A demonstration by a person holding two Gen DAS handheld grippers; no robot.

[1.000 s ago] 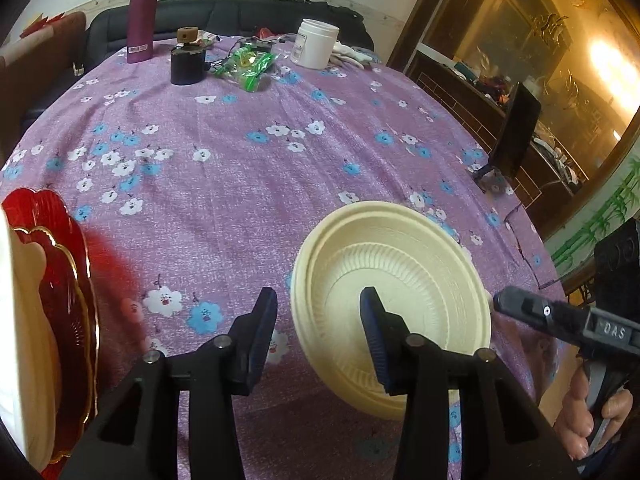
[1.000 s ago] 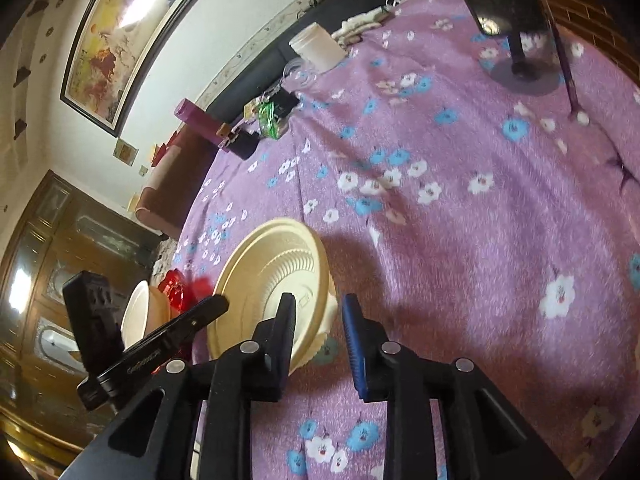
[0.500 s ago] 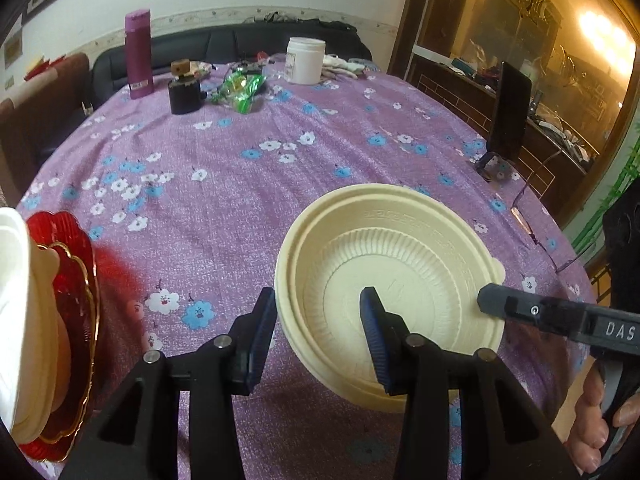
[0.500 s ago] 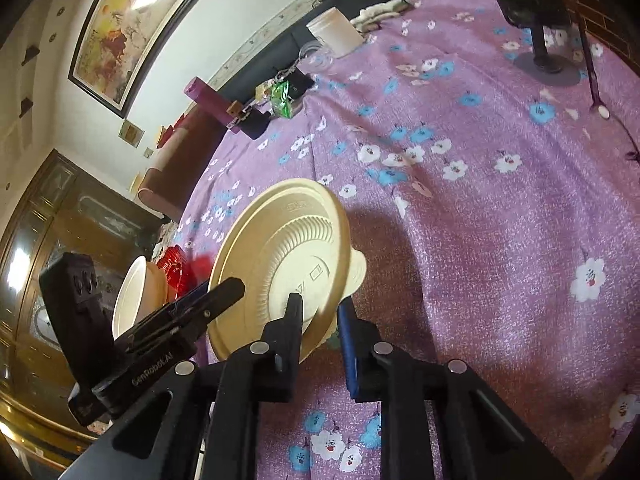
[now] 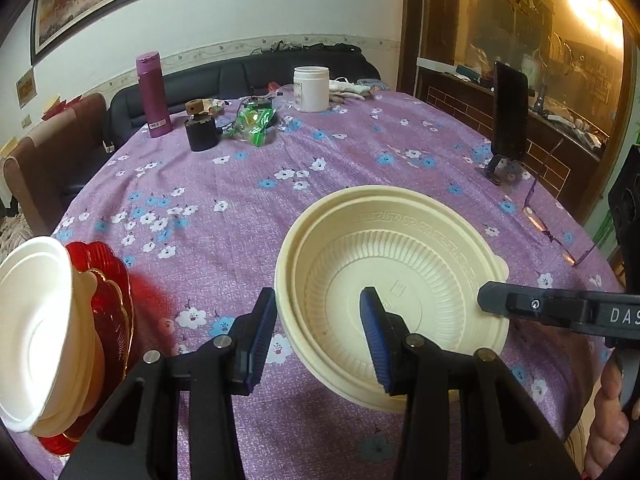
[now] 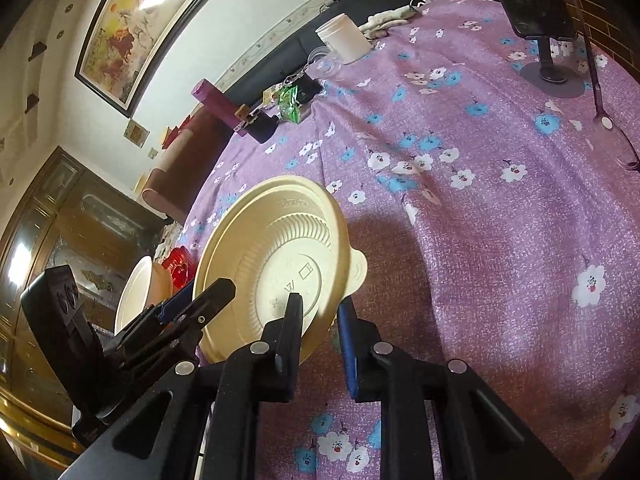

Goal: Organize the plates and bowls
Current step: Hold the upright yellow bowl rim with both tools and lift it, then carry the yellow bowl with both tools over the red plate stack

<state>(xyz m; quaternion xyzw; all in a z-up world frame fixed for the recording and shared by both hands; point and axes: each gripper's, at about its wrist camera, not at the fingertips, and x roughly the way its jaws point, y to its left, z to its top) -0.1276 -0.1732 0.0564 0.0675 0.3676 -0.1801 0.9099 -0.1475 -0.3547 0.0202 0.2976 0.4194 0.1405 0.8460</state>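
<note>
A cream plastic plate point(image 5: 394, 256) is lifted off the purple flowered tablecloth point(image 5: 240, 184) and tilted. My right gripper point(image 6: 318, 332) is shut on its rim; the plate point(image 6: 272, 256) fills the middle of the right wrist view. My left gripper point(image 5: 318, 332) is open, its jaws straddling the plate's left rim without pinching it. At the left edge a white bowl point(image 5: 36, 320) rests in a cream bowl on red scalloped plates point(image 5: 110, 280); that stack also shows in the right wrist view point(image 6: 140, 292).
At the far side stand a magenta bottle point(image 5: 153, 94), a black jar point(image 5: 202, 132), green wrappers point(image 5: 256, 120) and a white tub point(image 5: 311, 89). A phone on a stand point(image 5: 509, 116) and eyeglasses point(image 5: 552, 236) are at the right edge.
The right gripper has lifted the cream plate off the cloth and tilted it up. The left gripper has drawn back, so more of the room and the bowl stack show.
</note>
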